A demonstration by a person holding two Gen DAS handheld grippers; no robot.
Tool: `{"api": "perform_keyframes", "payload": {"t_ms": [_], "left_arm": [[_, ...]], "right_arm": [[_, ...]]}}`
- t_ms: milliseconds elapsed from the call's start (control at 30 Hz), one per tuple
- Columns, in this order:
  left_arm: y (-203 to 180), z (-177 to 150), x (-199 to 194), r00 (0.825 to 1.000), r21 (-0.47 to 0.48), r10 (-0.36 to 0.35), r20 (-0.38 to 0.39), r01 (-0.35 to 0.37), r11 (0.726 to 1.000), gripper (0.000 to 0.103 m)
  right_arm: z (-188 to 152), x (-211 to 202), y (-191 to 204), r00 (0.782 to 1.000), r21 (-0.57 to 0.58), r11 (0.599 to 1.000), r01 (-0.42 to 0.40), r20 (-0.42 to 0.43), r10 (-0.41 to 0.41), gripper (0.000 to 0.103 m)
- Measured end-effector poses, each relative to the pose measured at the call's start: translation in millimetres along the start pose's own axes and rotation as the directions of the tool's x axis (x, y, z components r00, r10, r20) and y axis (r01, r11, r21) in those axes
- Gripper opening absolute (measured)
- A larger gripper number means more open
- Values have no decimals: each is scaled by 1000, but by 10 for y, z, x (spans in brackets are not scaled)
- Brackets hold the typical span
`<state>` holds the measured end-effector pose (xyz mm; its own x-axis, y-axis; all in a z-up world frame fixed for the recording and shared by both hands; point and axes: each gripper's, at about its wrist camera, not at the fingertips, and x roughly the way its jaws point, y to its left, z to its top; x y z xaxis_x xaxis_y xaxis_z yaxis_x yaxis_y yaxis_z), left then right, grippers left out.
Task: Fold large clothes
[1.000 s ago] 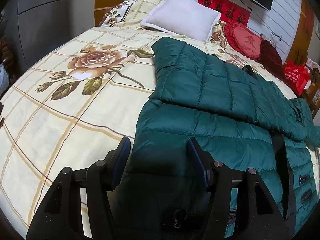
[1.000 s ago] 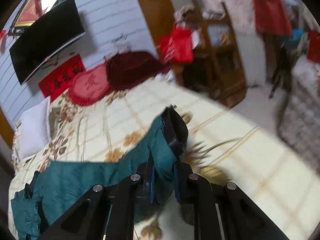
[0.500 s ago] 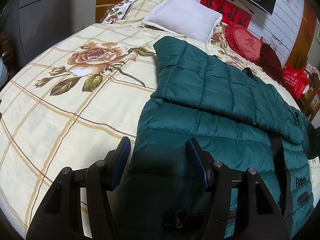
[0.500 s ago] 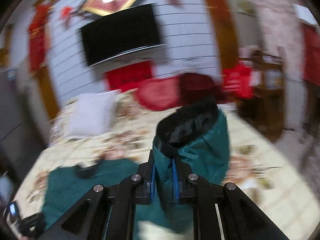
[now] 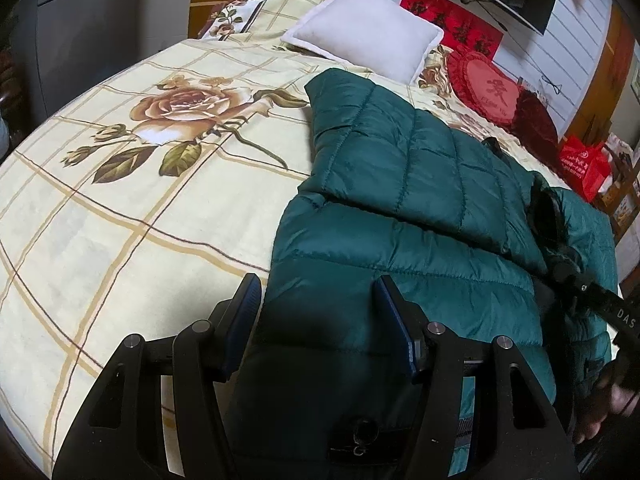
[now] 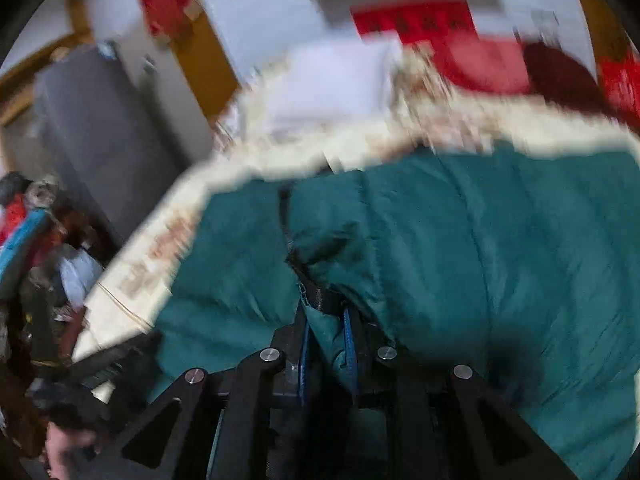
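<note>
Left wrist view: the flowered bedspread (image 5: pixel 120 216) fills the left, a white pillow (image 5: pixel 360 32) lies far. The green padded jacket (image 5: pixel 400 184) stretches from near to far on the right half. The left claw (image 5: pixel 316 320) stands apart over the jacket's near edge, pads not pressing. At the right edge the right claw (image 6: pixel 326 328) is clamped together on 1 sleeve cuff, held above the jacket body. The sleeve likely needs laying across the body; the right hand is nearer.
</note>
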<state>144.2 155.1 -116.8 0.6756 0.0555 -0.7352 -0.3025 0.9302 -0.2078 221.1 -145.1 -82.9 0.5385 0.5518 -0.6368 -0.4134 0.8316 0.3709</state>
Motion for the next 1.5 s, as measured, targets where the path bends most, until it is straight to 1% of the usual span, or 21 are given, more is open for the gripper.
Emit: {"api": "perform_keyframes", "payload": {"t_ms": [67,100,133,200,233,367,500,600,667,700,800,900,933,1067,1167,1233,1267,1300,1333,1400,1500], "left_arm": [[-21,7,-3,1000,10,-7,-8,7,1000,60],[-52,26,0,1000,23,-8,-21,8,1000,60],[-84,48,-14,1000,37,-5,-26,6,999,60],[-153,99,-113,1000,40,-14,-7,14,999,62],[-199,129,-170,1000,35,-23,4,23,999,65],[-415,207,-368,998,32,-49,42,47,998,71],[-584,183,-593,994,13,-29,109,27,1000,71],[-773,96,-731,988,72,10,155,-22,997,71],[-845,13,-755,980,101,99,171,-117,988,71],[-861,-9,-750,983,100,92,161,-109,989,71],[-1063,17,-669,991,127,-116,70,107,986,71],[-1491,60,-531,967,202,-255,-7,251,947,71],[-1633,65,-488,957,227,-290,-22,287,931,71],[-2022,62,-320,935,291,-344,-84,353,889,71],[-2178,90,-154,942,309,-321,-102,337,889,71],[-2197,100,-63,925,281,-366,-103,380,881,70],[-2189,95,-21,915,265,-387,-113,403,876,53],[-2201,93,38,903,245,-409,-133,430,869,23],[-2223,84,76,901,230,-407,-149,432,872,12],[-2183,80,107,890,191,-430,-153,454,870,7],[-2149,89,-48,896,221,-430,-112,444,868,6]], "right_arm": [[-42,-12,-67,1000,39,999,-18,11,18,17],[-41,-33,-114,999,66,997,-37,14,36,29],[-49,-48,-158,997,104,992,-75,11,74,51],[-84,-124,-143,991,124,983,-133,32,130,77],[-118,-195,-115,991,109,985,-131,50,127,82],[-263,-529,72,997,18,998,-55,57,53,82],[-472,-921,-7,990,2,993,116,79,-116,82],[-610,-1093,-219,951,40,952,303,51,-305,82],[-634,-1185,-325,936,53,937,346,53,-349,82],[-629,-1218,-378,928,55,930,365,55,-367,82],[-656,-1216,-585,907,68,905,420,-3,-421,82],[-774,-1044,-802,906,98,907,410,-157,-393,83],[-823,-1025,-824,903,77,908,412,-164,-396,87],[-867,-969,-775,888,4,896,443,-141,-438,94],[-886,-964,-815,892,20,900,435,-145,-428,97],[-894,-958,-826,889,17,897,441,-146,-434,98],[-892,-952,-834,887,16,896,444,-147,-438,99],[-881,-943,-836,886,16,894,447,-148,-440,100],[-865,-935,-832,884,16,893,450,-149,-443,100],[-854,-919,-843,882,15,891,454,-150,-447,101],[-858,-904,-795,881,18,890,455,-151,-448,101]]}}
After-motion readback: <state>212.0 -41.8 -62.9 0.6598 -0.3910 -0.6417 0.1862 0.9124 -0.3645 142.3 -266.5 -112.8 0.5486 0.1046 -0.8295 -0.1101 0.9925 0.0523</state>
